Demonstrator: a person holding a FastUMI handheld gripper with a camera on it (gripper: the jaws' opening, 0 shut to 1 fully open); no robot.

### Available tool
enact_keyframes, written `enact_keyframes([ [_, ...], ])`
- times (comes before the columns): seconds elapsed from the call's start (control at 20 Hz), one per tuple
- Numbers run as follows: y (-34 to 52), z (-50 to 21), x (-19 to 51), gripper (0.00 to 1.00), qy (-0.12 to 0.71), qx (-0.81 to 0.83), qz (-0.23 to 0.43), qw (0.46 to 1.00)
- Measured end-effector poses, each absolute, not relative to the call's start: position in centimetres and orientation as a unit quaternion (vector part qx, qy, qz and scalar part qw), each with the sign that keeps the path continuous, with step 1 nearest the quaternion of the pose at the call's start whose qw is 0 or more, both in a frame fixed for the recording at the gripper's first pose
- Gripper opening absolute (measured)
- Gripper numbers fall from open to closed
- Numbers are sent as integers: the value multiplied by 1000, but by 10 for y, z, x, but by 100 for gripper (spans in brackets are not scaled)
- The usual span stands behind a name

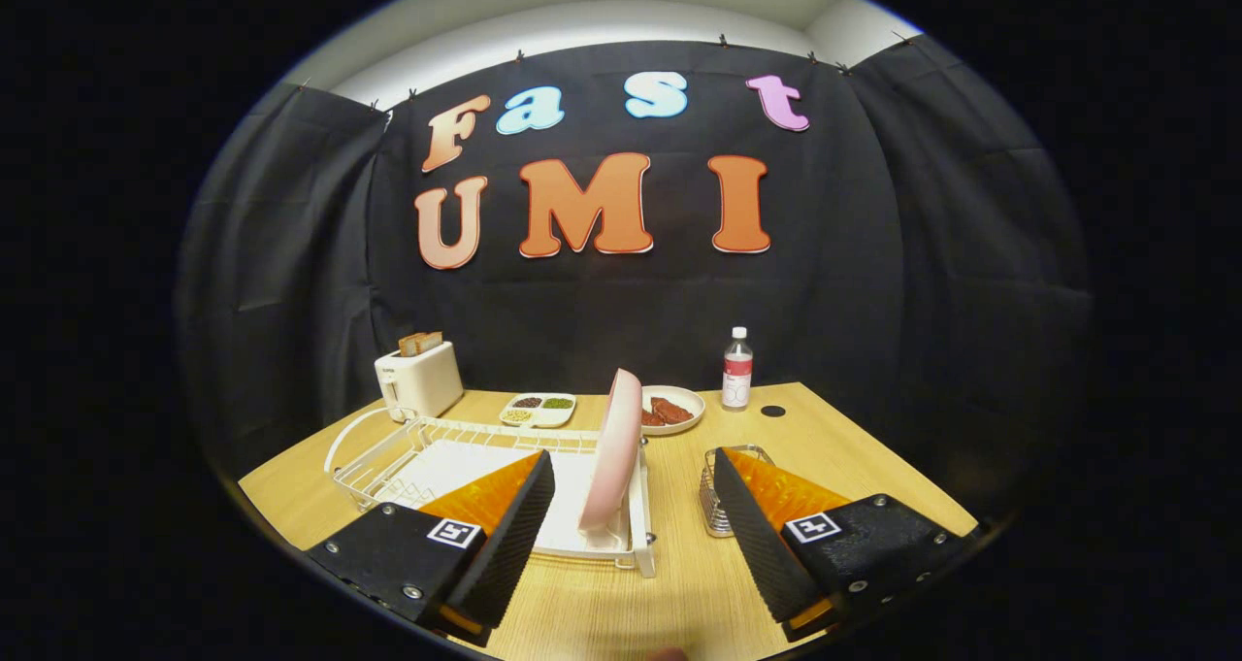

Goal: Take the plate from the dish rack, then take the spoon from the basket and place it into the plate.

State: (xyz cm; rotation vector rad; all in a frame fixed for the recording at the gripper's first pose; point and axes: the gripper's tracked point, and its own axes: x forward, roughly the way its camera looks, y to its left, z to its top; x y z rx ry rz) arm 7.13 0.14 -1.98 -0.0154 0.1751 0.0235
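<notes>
A pink plate (613, 452) stands on edge in the white wire dish rack (456, 447), at the rack's right end. My gripper (633, 491) hangs above the near table edge, open, with nothing between its fingers. The plate rises just ahead of the gap, closer to the left finger (514, 535). A small metal wire basket (720, 491) sits on the table right of the rack, half hidden behind the right finger (752, 535). What the basket holds I cannot make out.
On the wooden table (834, 447) beyond the rack stand a white toaster with toast (419, 378), a divided dish of grains (539, 409), a plate of dark red food (671, 411) and a bottle (736, 370). A small dark disc (772, 411) lies by the bottle.
</notes>
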Motion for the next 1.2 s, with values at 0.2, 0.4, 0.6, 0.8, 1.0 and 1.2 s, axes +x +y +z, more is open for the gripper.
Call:
enact_keyframes([
  [0.2,6,-23,111,98,122,-6,9,992],
  [0.4,18,-33,145,98,166,-11,10,986],
  [0.6,25,-45,175,98,200,-46,1,979],
  [0.8,29,-60,196,95,228,-43,-13,973],
  [1.0,29,-73,209,75,248,-44,-27,967],
  [1.2,20,-75,212,53,253,-58,-52,964],
])
